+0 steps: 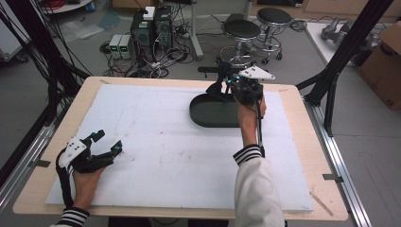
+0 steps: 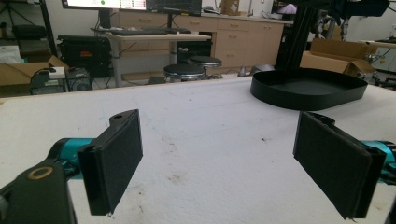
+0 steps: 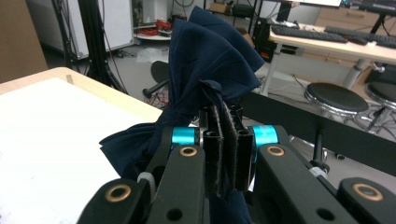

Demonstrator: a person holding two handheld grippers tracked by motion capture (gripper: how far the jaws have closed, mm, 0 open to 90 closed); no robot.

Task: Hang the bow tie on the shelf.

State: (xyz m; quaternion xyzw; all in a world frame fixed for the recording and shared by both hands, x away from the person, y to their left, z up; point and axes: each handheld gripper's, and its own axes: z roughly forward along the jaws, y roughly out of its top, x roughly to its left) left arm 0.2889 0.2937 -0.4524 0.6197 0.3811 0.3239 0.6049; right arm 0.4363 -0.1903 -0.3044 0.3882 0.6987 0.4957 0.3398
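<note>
Right hand-held gripper point(image 3: 227, 140) clamped tight on a bunched navy cloth point(image 3: 210, 60), held up over the far edge of a black oval tray point(image 1: 208, 113) at the far side of the desk point(image 1: 42, 184). Cloth hangs from the closed jaws, folds spilling down toward the tray's back rim. Left hand-held gripper point(image 1: 108, 142) resting low near the desk's left front, jaws spread wide, nothing between them, well apart from tray and cloth.

Step in hand, by judgement: getting the cloth into the tray. To do well: keep grip firm until the bulk hangs over the tray's middle, not the rim; lower so the loose end pools inside first, then release; watch for folds draping outside the wall. Left could steady the tray if it slides.

Hard to make out: in high view the cloth is mostly behind the right hand & gripper, so can't tell if it touches the tray yet. Cloth's lower end cut off in right gripper view; type of garment unclear. Tray inside looks bare in left gripper view
</note>
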